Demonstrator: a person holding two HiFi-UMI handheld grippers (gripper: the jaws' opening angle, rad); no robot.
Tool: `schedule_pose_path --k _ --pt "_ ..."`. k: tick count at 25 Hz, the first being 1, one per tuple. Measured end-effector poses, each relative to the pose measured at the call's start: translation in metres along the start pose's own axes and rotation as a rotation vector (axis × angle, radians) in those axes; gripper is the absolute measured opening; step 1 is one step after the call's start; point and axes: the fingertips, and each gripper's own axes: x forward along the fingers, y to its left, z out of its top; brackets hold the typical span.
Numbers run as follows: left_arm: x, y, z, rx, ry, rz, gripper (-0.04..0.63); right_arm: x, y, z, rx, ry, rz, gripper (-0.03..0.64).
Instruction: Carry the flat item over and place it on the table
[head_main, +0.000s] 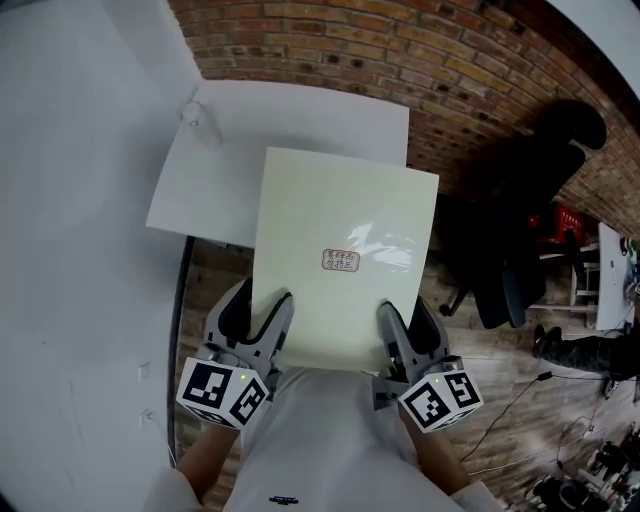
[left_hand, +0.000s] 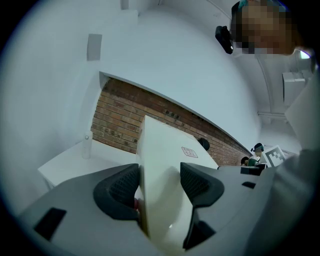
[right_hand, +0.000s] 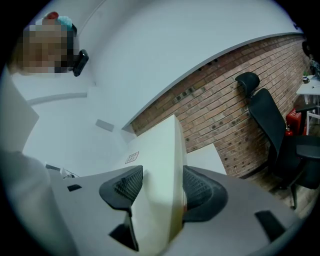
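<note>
Closest in, against the person's white shirt, the left hand-held gripper (head_main: 257, 312) and the right hand-held gripper (head_main: 408, 325) each grip the near edge of the flat item (head_main: 330, 205), a pale cream panel with a small red-printed label (head_main: 340, 261) near its middle. Holding it at both near corners looks like a way to keep so broad and thin a sheet from sagging or swinging while it is carried. Each gripper's own view shows the jaws opened only by the panel's thickness, with the ribbed black pads (left_hand: 122, 187) pressed against its two faces and nothing else between them; the right pair (right_hand: 200, 190) is clamped the same way. The panel is in the air ahead of the person. From the head view its far edge overlaps the near side of the white counter (head_main: 240, 135), which stands against a brick wall (head_main: 400, 50), but I judge it is not yet resting there. A small white thing, possibly a bottle (head_main: 193, 115), stands at the counter's far left corner, clear of where the panel would land.
</note>
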Motion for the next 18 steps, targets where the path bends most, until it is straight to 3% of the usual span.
schedule_pose_path --k 9,18 --pt "0.055 0.083 0.033 -0.020 0.036 -0.070 0.270 0.091 0.018 0.002 0.004 -0.015 -0.075 0.261" --pt "0.103 0.101 0.051 -0.032 0.077 -0.074 0.270 0.134 0.003 0.023 0.030 0.001 -0.103 0.261"
